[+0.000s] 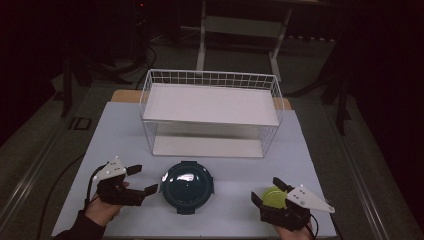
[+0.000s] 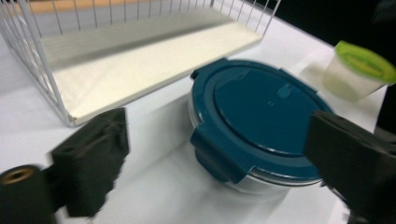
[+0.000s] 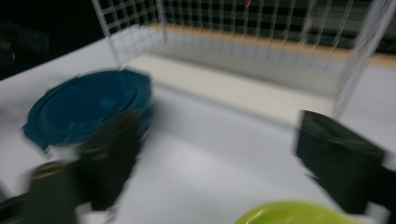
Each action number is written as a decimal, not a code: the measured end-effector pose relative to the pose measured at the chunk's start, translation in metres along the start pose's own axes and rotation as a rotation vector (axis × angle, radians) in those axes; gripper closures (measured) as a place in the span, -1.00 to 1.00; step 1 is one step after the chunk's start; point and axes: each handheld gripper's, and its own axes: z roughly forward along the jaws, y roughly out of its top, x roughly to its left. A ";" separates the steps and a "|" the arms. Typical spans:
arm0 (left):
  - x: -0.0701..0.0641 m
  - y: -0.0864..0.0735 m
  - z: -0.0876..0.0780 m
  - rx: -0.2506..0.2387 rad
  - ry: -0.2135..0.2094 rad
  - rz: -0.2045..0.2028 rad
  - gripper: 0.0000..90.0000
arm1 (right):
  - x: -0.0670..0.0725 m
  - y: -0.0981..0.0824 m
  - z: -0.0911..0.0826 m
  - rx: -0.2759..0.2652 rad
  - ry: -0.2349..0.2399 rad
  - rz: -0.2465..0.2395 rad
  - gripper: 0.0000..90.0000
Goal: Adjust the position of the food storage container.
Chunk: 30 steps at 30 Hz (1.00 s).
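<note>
Left gripper (image 1: 142, 180) held low over the white counter (image 1: 100, 130), fingers (image 2: 91, 158) spread wide apart with nothing between them. Just beyond those fingers and a little toward the right gripper, a round container (image 1: 187, 186) with a dark teal clip-on lid, sitting flat on the counter; in the left gripper view, its lid (image 2: 259, 116) seen between the two fingers but past their tips, not touched by either. Farther past the same fingers, a white wire basket rack (image 1: 210, 112) with a pale shelf on top and a pale floor beneath.

Right gripper (image 1: 266, 191) also low over the counter, fingers (image 3: 341, 158) likewise parted. Between them in the high view, a small tub with a lime-green lid (image 1: 274, 197); in the right gripper view, only the edge of that green lid (image 3: 292, 213) visible at the bottom, between the finger bases. Contact between fingers and tub not clear: right gripper view blurred. Ahead of these fingers and off to their left, the teal container; straight ahead, the wire rack.
</note>
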 end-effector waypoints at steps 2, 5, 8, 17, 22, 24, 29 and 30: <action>-0.002 0.000 -0.002 -0.005 -0.005 -0.006 -0.96 | 0.001 -0.004 0.001 0.049 -0.001 -0.012 -0.05; -0.004 -0.002 -0.003 -0.007 -0.011 -0.004 -0.96 | 0.003 -0.008 0.002 0.113 0.021 -0.038 0.46; -0.004 -0.003 -0.003 -0.010 -0.015 -0.005 -0.96 | 0.004 -0.012 0.002 0.160 0.048 -0.034 0.82; 0.003 -0.005 -0.005 -0.027 -0.004 -0.023 -0.96 | 0.001 -0.029 0.006 0.284 0.088 -0.019 0.99; 0.005 -0.006 -0.005 -0.025 -0.012 -0.034 -0.96 | -0.006 -0.032 0.006 0.299 0.077 0.011 0.99; 0.006 -0.006 -0.004 -0.022 -0.010 -0.034 -0.96 | -0.007 -0.032 0.005 0.301 0.066 0.009 0.99; 0.006 -0.006 -0.004 -0.020 -0.008 -0.034 -0.96 | -0.012 -0.032 0.002 0.298 0.049 0.020 1.00; 0.006 -0.006 -0.004 -0.022 -0.012 -0.037 -0.96 | -0.013 -0.032 0.002 0.298 0.044 0.025 0.99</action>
